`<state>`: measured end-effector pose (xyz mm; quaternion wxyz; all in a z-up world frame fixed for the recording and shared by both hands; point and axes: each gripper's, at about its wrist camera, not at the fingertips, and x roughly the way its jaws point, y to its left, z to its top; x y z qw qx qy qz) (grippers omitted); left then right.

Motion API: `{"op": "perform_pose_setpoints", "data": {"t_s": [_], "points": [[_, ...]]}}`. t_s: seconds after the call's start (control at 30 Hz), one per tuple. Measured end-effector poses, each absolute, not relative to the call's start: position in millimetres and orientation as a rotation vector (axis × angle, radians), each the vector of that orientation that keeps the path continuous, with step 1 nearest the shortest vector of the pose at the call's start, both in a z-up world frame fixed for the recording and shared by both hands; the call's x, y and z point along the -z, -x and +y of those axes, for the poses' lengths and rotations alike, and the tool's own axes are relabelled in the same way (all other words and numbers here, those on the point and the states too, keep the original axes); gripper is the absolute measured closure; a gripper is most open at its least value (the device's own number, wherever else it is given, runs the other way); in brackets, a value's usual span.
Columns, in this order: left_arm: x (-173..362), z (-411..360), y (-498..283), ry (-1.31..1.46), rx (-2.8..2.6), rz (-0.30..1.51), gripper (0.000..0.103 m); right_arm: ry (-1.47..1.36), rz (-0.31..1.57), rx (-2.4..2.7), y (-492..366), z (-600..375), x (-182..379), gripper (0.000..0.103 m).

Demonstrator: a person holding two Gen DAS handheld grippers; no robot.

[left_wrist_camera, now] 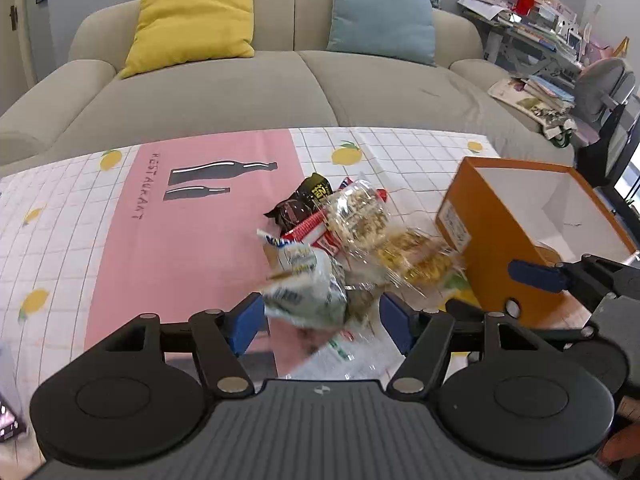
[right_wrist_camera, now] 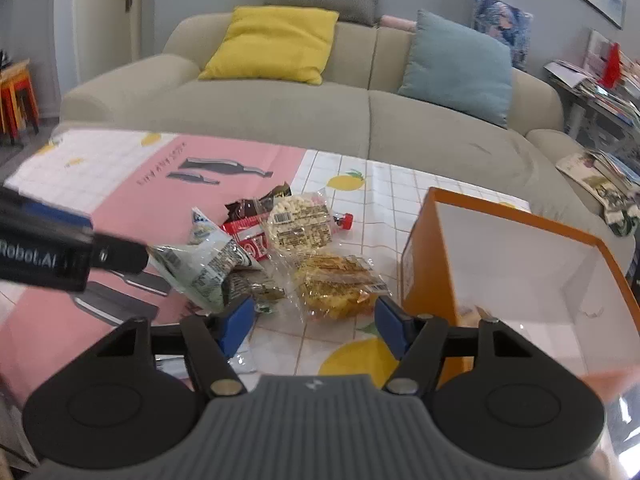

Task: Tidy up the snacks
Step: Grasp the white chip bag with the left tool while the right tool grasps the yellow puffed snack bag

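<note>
Crinkled plastic marks the snacks (right_wrist_camera: 280,256), a loose heap of packets near the middle of the table, on the seam where the pink panel of the cloth (right_wrist_camera: 132,200) meets the white lemon-print grid. Nearest the grippers lies a pale green packet (right_wrist_camera: 200,268), its long axis slanting from the near side up and away to the left in the right wrist view. Behind it a red wrapper (right_wrist_camera: 248,236) runs roughly crosswise, with a dark wrapper (right_wrist_camera: 256,204) beyond. A round puffed cake (right_wrist_camera: 300,224) in clear film lies flat, label up, and a yellow crisp (right_wrist_camera: 336,288) in clear film sits just nearer, beside the box (right_wrist_camera: 428,272).

That orange box stands on the right of the heap, its open top tilted toward the cameras, white inside.

Left gripper (left_wrist_camera: 320,320) hangs low over the near edge of the heap, jaws wide apart with the green packet between them; the blur there hides whether the pads press on it, so I cannot tell if it is held. Right gripper (right_wrist_camera: 316,326) has its jaws well apart over bare cloth just short of the yellow crisp, nothing in them.

Beyond the table a beige sofa (right_wrist_camera: 280,108) carries a yellow cushion (right_wrist_camera: 272,44) and a blue cushion (right_wrist_camera: 456,68)
</note>
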<state>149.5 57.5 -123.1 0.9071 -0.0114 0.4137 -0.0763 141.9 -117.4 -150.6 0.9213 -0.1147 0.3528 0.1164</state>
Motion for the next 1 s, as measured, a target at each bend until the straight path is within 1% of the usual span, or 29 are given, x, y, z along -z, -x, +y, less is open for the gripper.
{"op": "perform_pose_setpoints", "data": {"t_s": [0.13,0.27,0.33,0.4,0.6,0.67,0.8,0.9,1.0], "points": [[137,55,-173,0.004,0.147,0.88,0.024,0.356,0.736,-0.245,-161,-106,170,0.042],[153,53,-193,-0.002,0.136,0.915,0.024,0.483,0.737,-0.245,-176,-96,189,0.042],[159,50,-201,-0.004,0.138,0.931,0.022,0.533,0.733,-0.249,-181,-93,197,0.042],[167,46,-209,-0.025,0.132,0.958,0.022,0.576,0.726,-0.258,-185,-89,202,0.042],[184,43,-228,-0.016,0.1,1.041,0.022,0.641,0.722,-0.303,-194,-85,217,0.042],[187,45,-232,0.005,0.087,1.056,0.024,0.653,0.731,-0.3,-198,-83,221,0.042],[193,47,-236,0.016,0.072,1.078,0.031,0.648,0.747,-0.298,-201,-83,226,0.055],[193,47,-234,0.023,0.074,1.079,0.035,0.663,0.742,-0.294,-200,-81,229,0.061],[192,47,-234,0.029,0.067,1.076,0.041,0.665,0.734,-0.292,-200,-81,229,0.067]]}}
